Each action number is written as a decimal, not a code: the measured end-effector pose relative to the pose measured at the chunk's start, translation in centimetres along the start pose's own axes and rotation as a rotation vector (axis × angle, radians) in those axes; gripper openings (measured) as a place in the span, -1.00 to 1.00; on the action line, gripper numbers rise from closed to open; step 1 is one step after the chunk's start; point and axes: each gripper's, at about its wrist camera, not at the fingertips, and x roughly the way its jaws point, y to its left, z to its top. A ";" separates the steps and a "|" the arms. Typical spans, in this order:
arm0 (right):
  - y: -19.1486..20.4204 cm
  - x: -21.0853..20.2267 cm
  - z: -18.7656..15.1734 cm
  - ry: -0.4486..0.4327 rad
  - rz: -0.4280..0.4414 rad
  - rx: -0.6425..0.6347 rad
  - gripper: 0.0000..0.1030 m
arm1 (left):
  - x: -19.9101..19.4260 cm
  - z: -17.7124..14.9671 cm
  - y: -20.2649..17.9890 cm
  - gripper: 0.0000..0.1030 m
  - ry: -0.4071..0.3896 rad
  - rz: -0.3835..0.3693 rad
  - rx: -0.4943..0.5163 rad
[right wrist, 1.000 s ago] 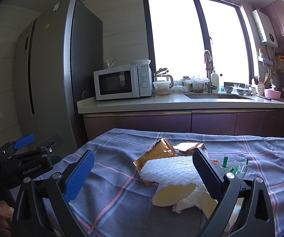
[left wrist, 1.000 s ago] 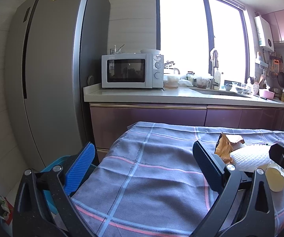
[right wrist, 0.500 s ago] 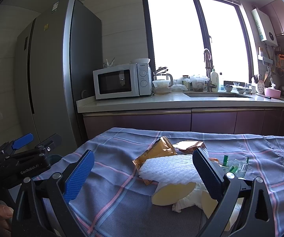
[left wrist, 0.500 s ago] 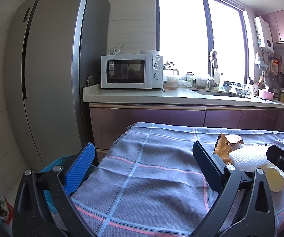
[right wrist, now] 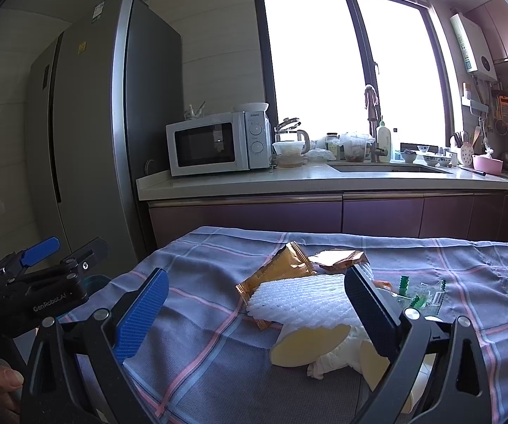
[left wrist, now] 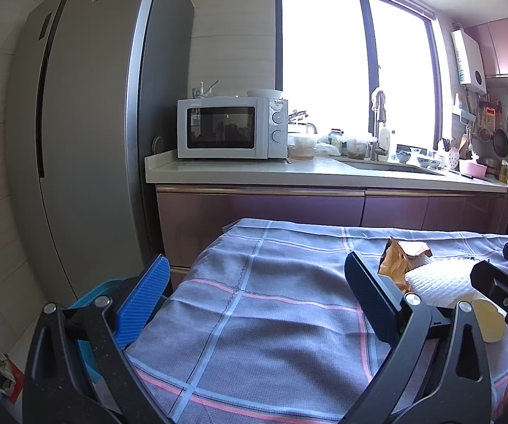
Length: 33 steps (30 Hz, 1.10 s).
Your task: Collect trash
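The trash is heaped on the checked tablecloth (right wrist: pixel 190 325) toward the right end of the table, well back from its left edge. The heap is made up of a white foam net sleeve (right wrist: pixel 299 300), a gold snack wrapper (right wrist: pixel 278 268) partly tucked beneath it, a second crumpled foil wrapper (right wrist: pixel 338 258) just behind, pale yellow peel-like pieces (right wrist: pixel 305 344) at the near side, and small green-and-clear sachets (right wrist: pixel 419 295) to the right.

The right gripper (right wrist: pixel 257 312) is held with its jaws spread wide and nothing between them, the foam sleeve lying just ahead of the right-hand finger. The left gripper (left wrist: pixel 257 289) is likewise wide open and empty, poised over bare cloth at the table's left edge, with a blue bin (left wrist: pixel 88 304) seen low beside that edge.

Several failures can be foreseen. Because the items overlap, a closing grip on the foam sleeve may drag the gold wrapper or scatter the peel pieces toward the near edge. The soft sleeve may be compressed and slip free during the carry. The cloth is loose and wrinkled, so a low approach could pinch fabric and pull the whole heap along. The thin sachets lie flat and may be missed altogether. How far the bin opening extends under the table edge cannot be judged from these views, so a drop there may miss.
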 end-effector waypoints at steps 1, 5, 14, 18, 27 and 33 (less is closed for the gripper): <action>-0.1 0.0 0.0 0.001 -0.004 0.000 0.87 | 0.0 -0.1 -0.1 0.90 0.003 -0.008 0.002; -1.3 0.3 -0.2 0.018 -0.027 0.022 0.87 | 0.4 -0.3 -0.7 0.90 0.024 -0.044 0.011; -6.3 2.9 -1.0 0.145 -0.068 0.179 0.87 | 2.4 -1.1 -2.5 0.90 0.080 -0.095 0.050; -7.4 3.5 -1.3 0.175 -0.029 0.227 0.49 | 4.3 -1.3 -3.4 0.90 0.131 -0.139 0.065; -8.0 3.5 -1.5 0.182 0.065 0.262 -0.62 | 10.2 -2.3 -6.6 0.52 0.296 -0.332 0.077; -8.6 2.4 -0.5 0.123 0.106 0.272 -0.80 | 14.1 -3.1 -8.5 0.22 0.405 -0.461 0.065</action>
